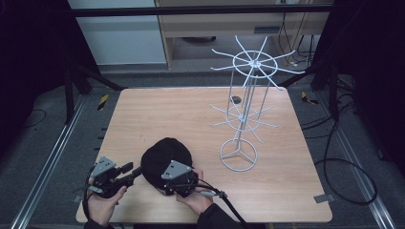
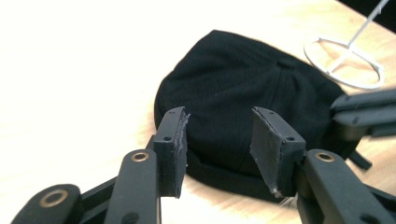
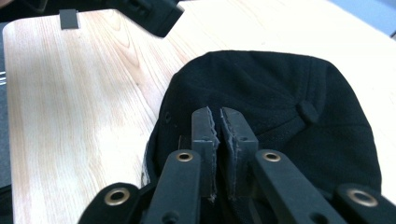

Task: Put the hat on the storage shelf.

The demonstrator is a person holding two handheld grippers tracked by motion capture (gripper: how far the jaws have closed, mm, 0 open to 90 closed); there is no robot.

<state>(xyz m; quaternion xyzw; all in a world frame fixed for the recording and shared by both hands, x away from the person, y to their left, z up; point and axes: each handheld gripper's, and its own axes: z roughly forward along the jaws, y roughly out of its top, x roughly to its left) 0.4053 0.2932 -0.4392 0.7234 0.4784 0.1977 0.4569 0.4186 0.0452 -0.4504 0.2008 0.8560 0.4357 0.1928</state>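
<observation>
Jaws of the left gripper (image 2: 219, 149) stand parted with bare air between them, and the round black fabric cap (image 2: 247, 107) lies straight ahead of them on the light wooden table (image 2: 70, 70), its folded lower band just beyond the pad tips and not touched by either pad. Jaws of the right gripper (image 3: 219, 135) are pressed together over the near rim of the same cap (image 3: 275, 112); whether a fold of cloth is pinched between the pads cannot be told, since the slit between them is dark against dark fabric. From above, the cap (image 1: 166, 160) sits between the two tools, with the right gripper (image 1: 174, 183) on its near edge and the left gripper (image 1: 129, 172) just beside its left side, pointing at it. Beyond the cap, up and to the right, stands a white wire display rack with a ring base (image 1: 238, 155), well apart from both. I judge the left tool the one still to close in, moving forward along its own jaws onto the band.
</observation>
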